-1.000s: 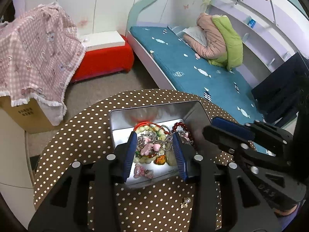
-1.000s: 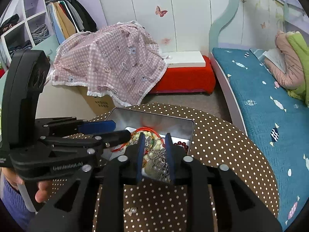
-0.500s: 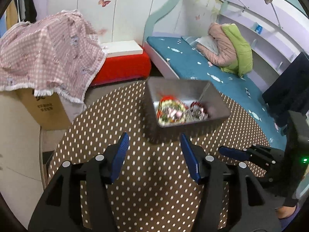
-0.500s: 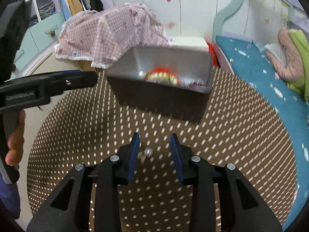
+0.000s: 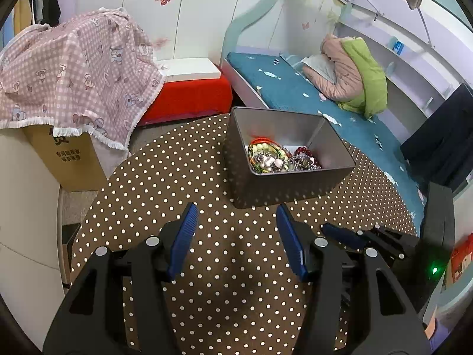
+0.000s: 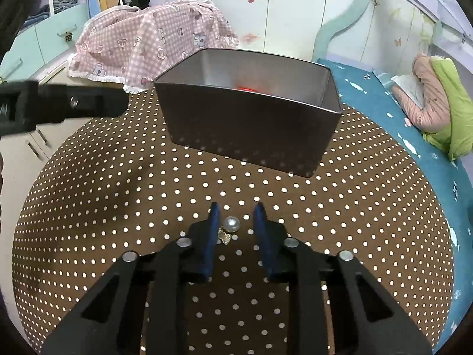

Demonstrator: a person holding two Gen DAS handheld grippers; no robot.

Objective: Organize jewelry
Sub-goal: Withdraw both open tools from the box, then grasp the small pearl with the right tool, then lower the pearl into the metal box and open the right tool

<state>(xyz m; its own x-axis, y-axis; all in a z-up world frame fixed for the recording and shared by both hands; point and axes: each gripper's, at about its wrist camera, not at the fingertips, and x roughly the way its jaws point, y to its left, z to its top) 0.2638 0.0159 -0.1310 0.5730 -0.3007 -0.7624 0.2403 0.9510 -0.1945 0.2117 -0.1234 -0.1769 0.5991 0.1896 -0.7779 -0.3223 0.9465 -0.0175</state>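
A: Why is the round table (image 6: pixel 88 207) carrying only the metal tin (image 6: pixel 251 130) toward its far edge?

B: The tin is collecting the jewelry (image 5: pixel 278 156) (beads and chains are already piling inside), so I'd guess it is sitting back to leave working room.

A: And the left gripper (image 5: pixel 235 236)?

B: It is hovering with jaws apart, gripping nothing, probably keeping clear.

A: The right gripper (image 6: pixel 236 222)?

B: Its jaws are closing around a pearl earring (image 6: pixel 229 227) lying near the table's near edge; the left pad looks right beside it, the right one is not touching yet.
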